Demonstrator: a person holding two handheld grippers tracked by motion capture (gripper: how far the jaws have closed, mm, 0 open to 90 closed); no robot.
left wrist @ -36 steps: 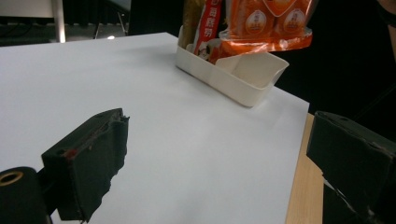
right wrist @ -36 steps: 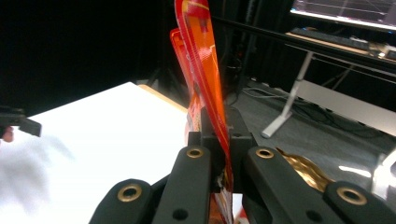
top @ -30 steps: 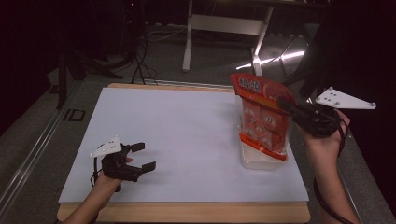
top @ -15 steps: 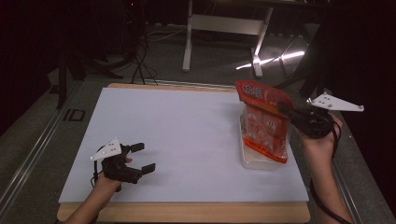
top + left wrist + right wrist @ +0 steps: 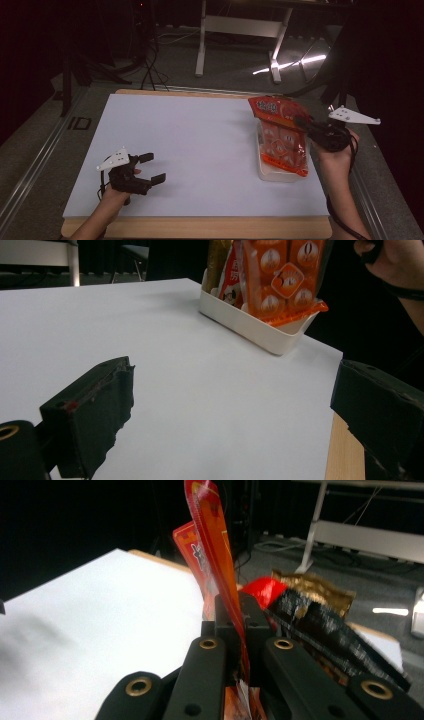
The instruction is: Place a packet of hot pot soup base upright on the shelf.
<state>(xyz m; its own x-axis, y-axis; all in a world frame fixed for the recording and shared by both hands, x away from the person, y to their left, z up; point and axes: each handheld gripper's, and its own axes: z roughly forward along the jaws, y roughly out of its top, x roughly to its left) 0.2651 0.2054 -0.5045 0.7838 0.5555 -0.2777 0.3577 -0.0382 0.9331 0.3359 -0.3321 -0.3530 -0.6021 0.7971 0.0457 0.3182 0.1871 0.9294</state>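
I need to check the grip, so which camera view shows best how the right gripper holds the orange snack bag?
The right gripper view: its jaws pinch the orange snack bag by the edge. The high view shows the right gripper at the bag's side over the white bin. The left gripper view shows the bag's front.

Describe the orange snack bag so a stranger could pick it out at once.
On the white table top, look to its right side for the white tray. The orange snack bag stands in it, pinched by the right hand-held gripper. It is the tallest, with small orange packets showing through.
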